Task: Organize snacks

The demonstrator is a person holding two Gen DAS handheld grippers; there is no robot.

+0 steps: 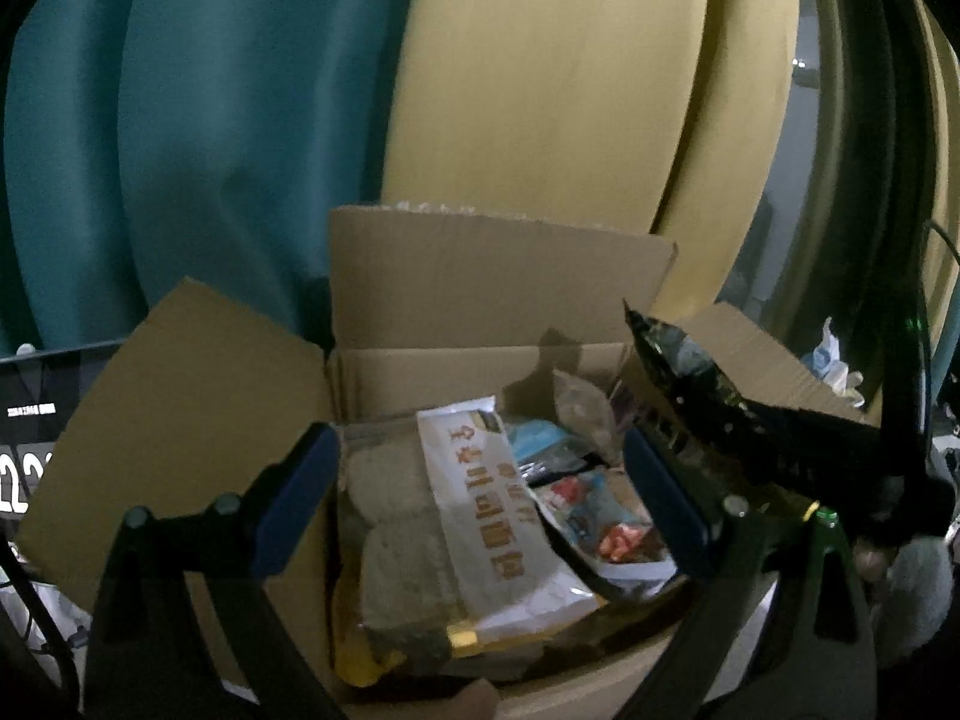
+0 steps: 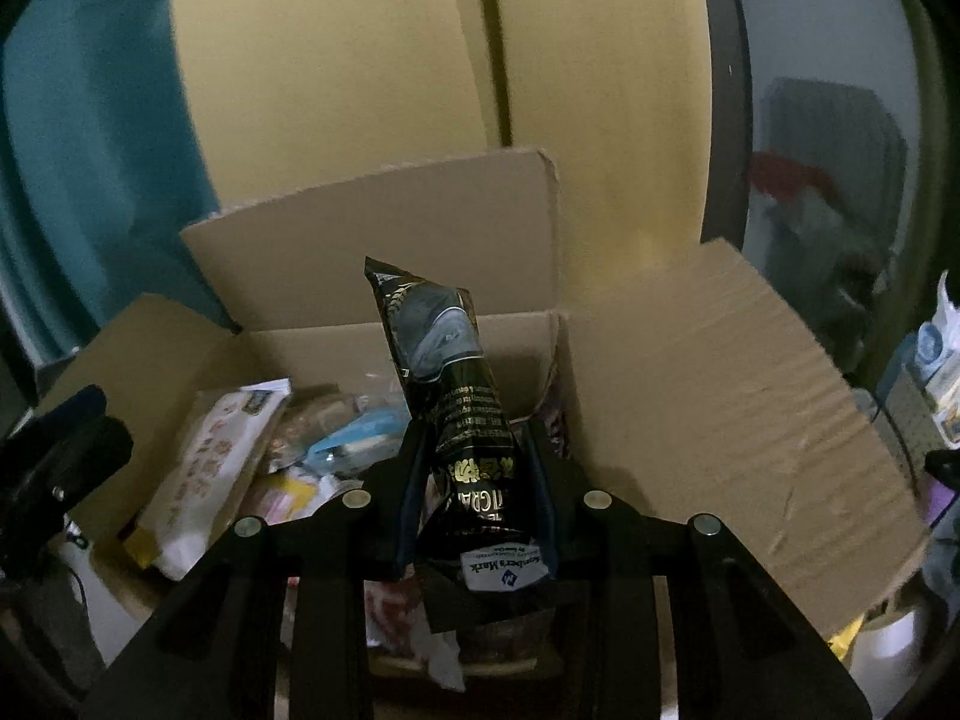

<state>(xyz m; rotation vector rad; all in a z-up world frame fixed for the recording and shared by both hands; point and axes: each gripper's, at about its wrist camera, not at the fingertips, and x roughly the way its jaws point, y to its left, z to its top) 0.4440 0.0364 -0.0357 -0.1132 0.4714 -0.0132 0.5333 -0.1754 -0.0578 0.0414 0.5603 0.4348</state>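
Right wrist: crumpled black, gold-lettered snack packet (image 2: pixel 462 420), probably foil.

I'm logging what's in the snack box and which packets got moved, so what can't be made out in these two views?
- Cardboard box bottom: both views, covered by piled packets.
- Blue packet: left wrist view, blurred and half buried; label unreadable.
- Black packet in the right gripper: right wrist view, lower end hidden behind the fingers.
- Box front wall: both views, cut off by the grippers.
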